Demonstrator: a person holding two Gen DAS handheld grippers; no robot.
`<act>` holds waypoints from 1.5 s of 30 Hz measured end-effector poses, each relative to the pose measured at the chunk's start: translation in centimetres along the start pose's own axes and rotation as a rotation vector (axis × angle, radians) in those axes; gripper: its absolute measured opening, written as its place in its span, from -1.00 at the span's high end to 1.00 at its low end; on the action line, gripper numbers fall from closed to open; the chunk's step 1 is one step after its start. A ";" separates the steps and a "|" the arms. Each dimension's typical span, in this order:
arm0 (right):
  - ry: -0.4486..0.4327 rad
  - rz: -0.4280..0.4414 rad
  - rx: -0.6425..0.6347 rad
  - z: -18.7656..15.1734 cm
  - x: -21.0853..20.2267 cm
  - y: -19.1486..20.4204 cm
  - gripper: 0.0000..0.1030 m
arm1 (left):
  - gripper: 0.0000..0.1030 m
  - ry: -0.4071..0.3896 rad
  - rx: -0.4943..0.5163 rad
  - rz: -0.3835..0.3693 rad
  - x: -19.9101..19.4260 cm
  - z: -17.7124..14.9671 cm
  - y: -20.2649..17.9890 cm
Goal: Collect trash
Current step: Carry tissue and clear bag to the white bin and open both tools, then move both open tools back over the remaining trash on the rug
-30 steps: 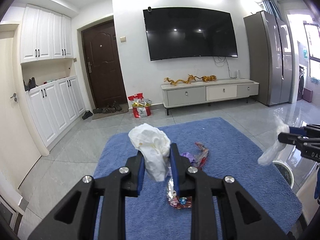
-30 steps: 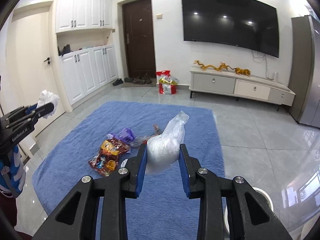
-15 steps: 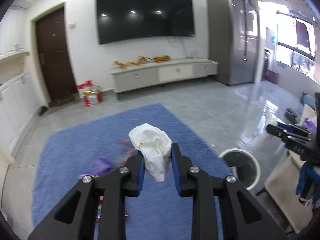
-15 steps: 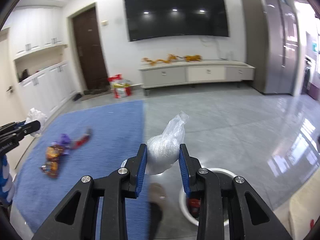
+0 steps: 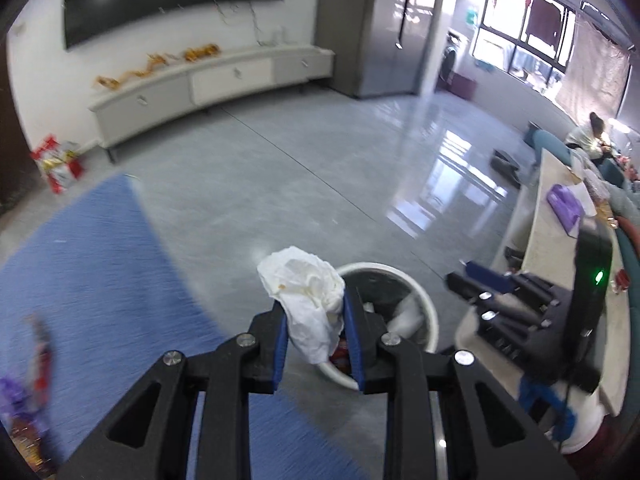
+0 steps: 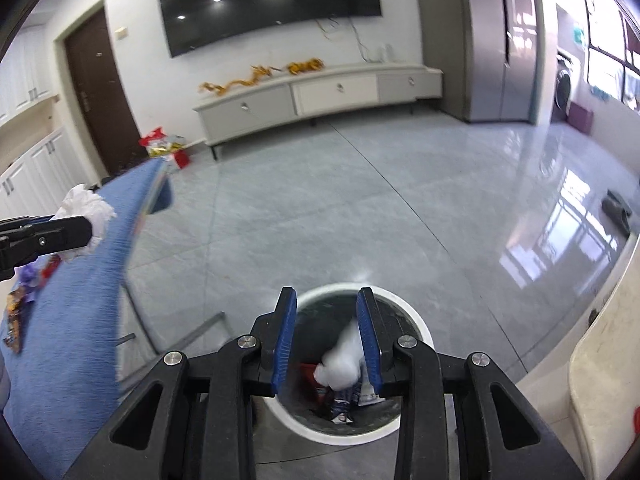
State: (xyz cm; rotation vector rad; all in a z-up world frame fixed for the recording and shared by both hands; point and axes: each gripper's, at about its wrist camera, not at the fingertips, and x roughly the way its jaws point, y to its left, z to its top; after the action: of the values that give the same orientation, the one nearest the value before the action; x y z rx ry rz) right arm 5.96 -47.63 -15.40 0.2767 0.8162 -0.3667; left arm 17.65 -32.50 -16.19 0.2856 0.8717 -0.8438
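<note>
My left gripper (image 5: 314,316) is shut on a crumpled white tissue (image 5: 308,292) and holds it just left of the white round trash bin (image 5: 420,300). My right gripper (image 6: 326,320) is open, directly above the bin (image 6: 418,322). The clear plastic bag (image 6: 342,358) lies blurred inside the bin among other wrappers. The left gripper with its tissue (image 6: 82,210) shows at the left edge of the right wrist view. The right gripper (image 5: 476,284) shows at the right of the left wrist view.
A blue rug (image 5: 92,280) covers the floor on the left, with snack wrappers (image 6: 16,316) lying on it. A pale table edge (image 5: 552,240) runs along the right. A TV cabinet (image 6: 320,94) and grey fridge (image 6: 500,40) stand along the far wall.
Both grippers swung right from the rug to the bin. My right gripper opened and the plastic bag dropped into the bin. My left gripper still holds the tissue.
</note>
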 end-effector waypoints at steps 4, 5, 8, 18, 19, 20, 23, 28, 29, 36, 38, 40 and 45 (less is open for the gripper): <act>0.040 -0.019 0.034 -0.5 2.5 -1.7 0.38 | 0.46 0.070 -0.028 -0.077 4.9 1.7 -1.5; 0.043 -0.020 0.044 -0.6 2.8 -2.0 0.38 | 0.43 0.083 -0.035 -0.099 5.9 1.9 -1.8; 0.040 -0.027 0.063 -1.2 2.9 -2.7 0.37 | 0.10 0.108 -0.055 -0.131 7.6 2.4 -2.4; 0.059 -0.061 0.140 -3.5 1.3 -5.1 0.29 | 0.01 0.123 -0.074 -0.150 7.8 2.2 -2.2; 0.058 -0.061 0.140 -3.4 1.2 -5.1 0.28 | 0.01 0.120 -0.076 -0.150 7.5 2.1 -2.2; 0.055 -0.062 0.139 -3.5 0.8 -4.8 0.27 | 0.01 0.116 -0.076 -0.151 7.2 2.1 -2.2; 0.042 -0.066 0.129 -3.3 -0.4 -4.6 0.26 | 0.01 0.093 -0.069 -0.145 6.0 2.1 -2.9; -0.007 -0.071 0.111 -2.4 -3.4 -4.1 0.22 | 0.01 -0.009 -0.034 -0.081 1.6 1.2 -2.7; -0.020 -0.070 0.106 -2.2 -4.1 -3.9 0.21 | 0.01 -0.028 -0.033 -0.068 0.9 1.0 -2.5; -0.103 -0.055 0.052 -0.6 -8.6 -1.3 0.12 | 0.01 -0.136 -0.054 0.024 -4.9 -0.9 -0.5; -0.122 -0.048 0.035 -0.3 -9.6 -0.5 0.12 | 0.01 -0.149 -0.039 0.051 -6.5 -1.5 -0.1; -0.145 -0.040 0.015 0.3 -10.8 0.5 0.12 | 0.01 -0.171 -0.028 0.080 -8.3 -2.2 0.5; -0.202 -0.009 -0.032 1.6 -13.5 3.2 0.09 | -0.05 -0.251 -0.031 0.144 -13.0 -3.9 2.1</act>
State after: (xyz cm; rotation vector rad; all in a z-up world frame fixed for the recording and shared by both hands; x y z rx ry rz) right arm -0.18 -42.52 -3.93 0.2021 0.6240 -0.3827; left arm 12.45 -22.12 -8.82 0.2076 0.6218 -0.7136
